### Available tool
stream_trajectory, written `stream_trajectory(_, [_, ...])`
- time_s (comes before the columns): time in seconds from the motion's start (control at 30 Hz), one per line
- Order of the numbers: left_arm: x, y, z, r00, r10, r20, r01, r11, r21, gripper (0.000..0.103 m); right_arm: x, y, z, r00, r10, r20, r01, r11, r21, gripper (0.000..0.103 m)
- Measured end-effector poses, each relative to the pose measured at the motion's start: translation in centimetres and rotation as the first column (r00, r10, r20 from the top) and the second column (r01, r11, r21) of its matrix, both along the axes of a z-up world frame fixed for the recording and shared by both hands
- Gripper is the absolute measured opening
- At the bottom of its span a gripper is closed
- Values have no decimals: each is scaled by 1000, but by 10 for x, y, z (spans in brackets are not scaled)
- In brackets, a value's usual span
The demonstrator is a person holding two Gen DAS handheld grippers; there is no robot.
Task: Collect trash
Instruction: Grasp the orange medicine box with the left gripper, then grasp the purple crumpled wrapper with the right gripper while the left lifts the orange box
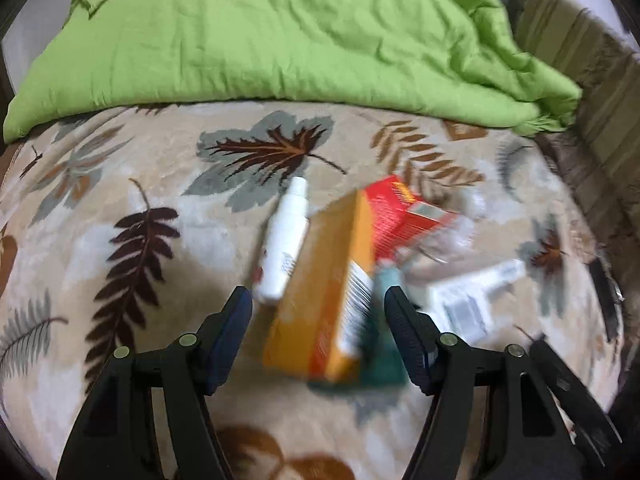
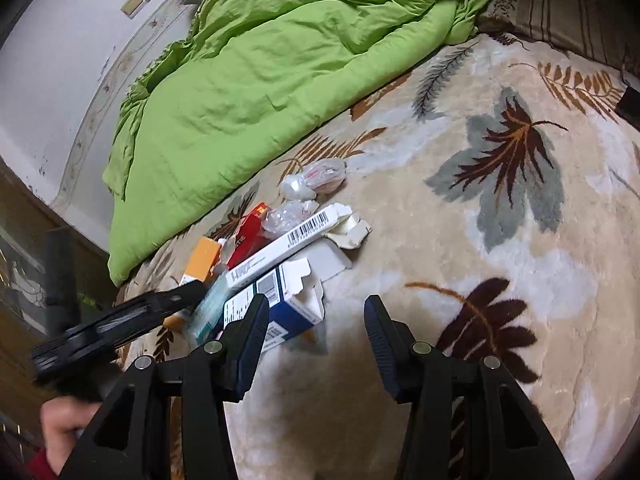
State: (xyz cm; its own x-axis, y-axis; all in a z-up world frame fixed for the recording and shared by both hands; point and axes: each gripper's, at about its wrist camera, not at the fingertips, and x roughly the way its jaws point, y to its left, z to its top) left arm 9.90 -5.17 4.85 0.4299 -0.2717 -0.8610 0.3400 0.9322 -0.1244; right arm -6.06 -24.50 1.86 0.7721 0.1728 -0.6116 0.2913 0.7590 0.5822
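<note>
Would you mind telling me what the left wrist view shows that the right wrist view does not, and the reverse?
Only the left wrist view shows the white spray bottle lying beside the orange box, which sits between the open left tool.

Only the right wrist view shows the blue and white box, the long white barcode box, two clear plastic bags, a hand and the wall. The right tool is open and holds nothing.

Both show the orange box, the red box, the green duvet and the leaf-patterned blanket.
</note>
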Motion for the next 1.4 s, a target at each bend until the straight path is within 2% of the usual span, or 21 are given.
stream_trajectory(0.03, [4, 3, -4, 1000, 2, -14, -2, 1000, -14, 50, 1, -1, 0, 1000, -1, -1, 1, 1000, 1, 53])
stream_trajectory(0.13, [3, 19, -5, 999, 27, -27, -30, 996, -89, 50, 10, -1, -4, 1000, 11, -4, -11, 1000, 19, 53])
stream_trajectory(0.2, [-7, 29, -2, 999, 38, -10, -39, 991, -126, 49, 19, -2, -7, 1000, 18, -10, -18, 999, 39, 53])
stream_trajectory(0.43, [-58, 80, 11, 997, 72, 32, -64, 976, -207, 49, 58, -5, -29, 992, 130, -8, -127, 978, 167, 53])
stream_trajectory(0.57, [-88, 124, 10, 989, 148, 28, -138, 962, -235, 49, 58, 18, -24, 971, 239, 16, -238, 959, 156, 43])
stream_trajectory(0.67, [-111, 153, 4, 975, 219, 35, -204, 949, -238, 49, 47, 47, -18, 924, 379, 42, -381, 910, 161, 42])
stream_trajectory(0.73, [-128, 168, 0, 964, 261, 45, -243, 940, -240, 49, 37, 79, -18, 844, 536, 33, -530, 822, 210, 42])
stream_trajectory(0.77, [-134, 171, -2, 961, 273, 53, -253, 938, -237, 49, 34, 89, -18, 813, 582, 35, -574, 789, 217, 42])
stream_trajectory(0.8, [-141, 174, -5, 955, 289, 69, -266, 936, -232, 49, 28, 100, -12, 789, 612, 56, -609, 768, 197, 42])
stream_trajectory(0.83, [-144, 175, -6, 952, 295, 81, -271, 936, -226, 49, 25, 102, -7, 786, 615, 72, -616, 767, 177, 42])
stream_trajectory(0.87, [-145, 176, -7, 950, 299, 91, -273, 936, -223, 49, 24, 102, -2, 787, 611, 86, -616, 772, 156, 42])
stream_trajectory(0.93, [-146, 176, -8, 945, 307, 110, -278, 936, -217, 49, 24, 98, 11, 820, 565, 95, -571, 820, 45, 43])
stream_trajectory(1.0, [-144, 174, -12, 943, 310, 119, -280, 936, -214, 49, 35, 93, 17, 840, 537, 77, -538, 843, -11, 46])
stream_trajectory(1.13, [-141, 171, -14, 938, 314, 147, -281, 937, -206, 49, 67, 83, 21, 872, 485, 71, -485, 874, -23, 46])
stream_trajectory(1.23, [-139, 173, -15, 936, 320, 149, -286, 934, -213, 49, 100, 87, 11, 872, 490, -14, -490, 870, -59, 48])
stream_trajectory(1.33, [-136, 178, -16, 924, 347, 162, -315, 929, -195, 49, 120, 87, -10, 864, 495, -93, -499, 866, -31, 48])
stream_trajectory(1.4, [-130, 185, -22, 922, 371, 114, -341, 915, -214, 49, 116, 83, -20, 860, 501, -102, -500, 865, 39, 53])
